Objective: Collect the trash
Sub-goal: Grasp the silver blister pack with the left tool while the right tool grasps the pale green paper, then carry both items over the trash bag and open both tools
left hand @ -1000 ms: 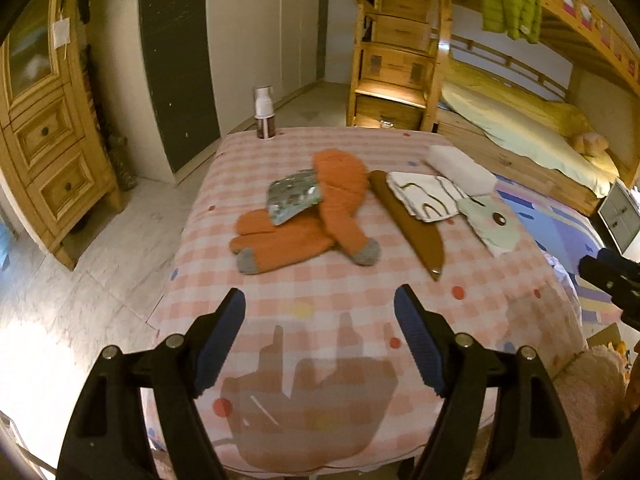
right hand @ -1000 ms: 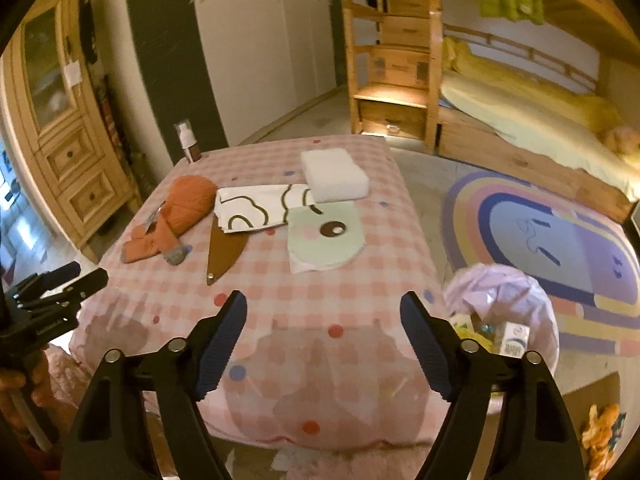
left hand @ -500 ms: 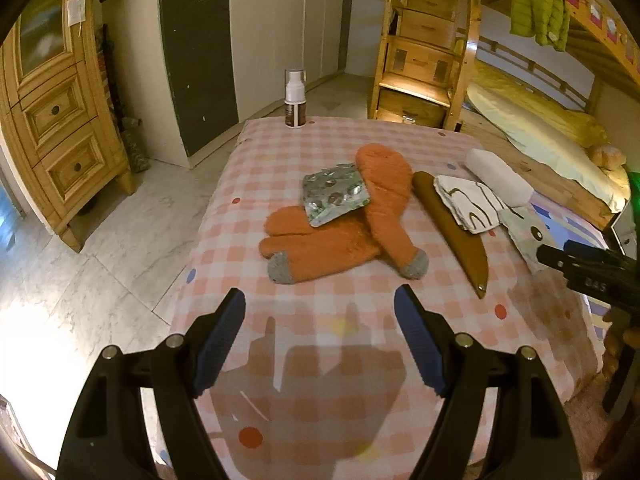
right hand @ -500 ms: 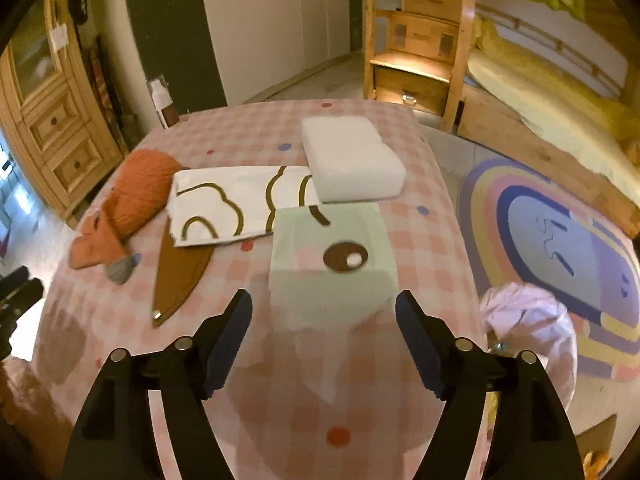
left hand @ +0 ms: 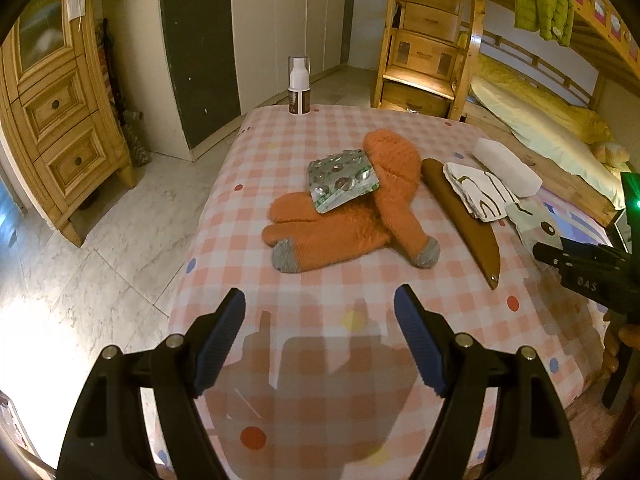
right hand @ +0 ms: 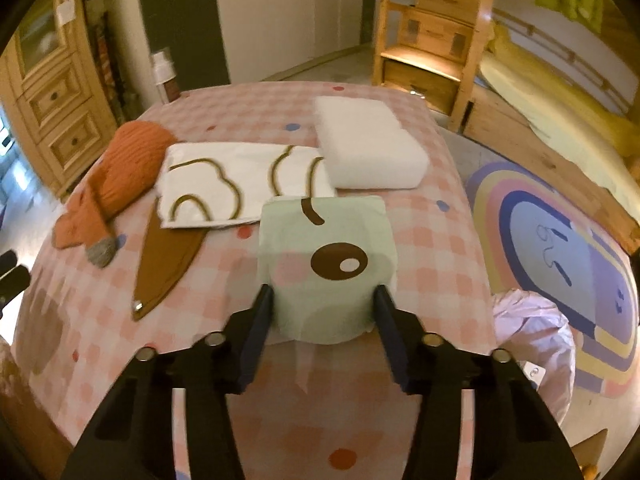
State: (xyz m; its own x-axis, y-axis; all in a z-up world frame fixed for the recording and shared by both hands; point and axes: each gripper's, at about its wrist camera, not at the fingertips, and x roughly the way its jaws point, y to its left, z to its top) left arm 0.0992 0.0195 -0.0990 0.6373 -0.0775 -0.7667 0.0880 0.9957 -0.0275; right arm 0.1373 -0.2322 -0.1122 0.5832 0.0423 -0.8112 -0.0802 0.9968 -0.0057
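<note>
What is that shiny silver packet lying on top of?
The silver blister pack rests on two crossed orange socks, which lie on the checked tablecloth. Whatever sits directly beneath the pack is hidden.

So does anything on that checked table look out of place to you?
Yes: a silver foil blister pack, seemingly used, lies tilted on top of the orange knitted gloves, trash resting on clothing. Nothing looks spilled or broken.

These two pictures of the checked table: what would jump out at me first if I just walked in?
Probably the orange socks lying crossed mid-table, with a silver blister pack resting on them. Next, the pale green napkin with a brown spot, at the near edge, where the open right gripper straddles its near end. The left gripper hovers open over bare cloth.
</note>
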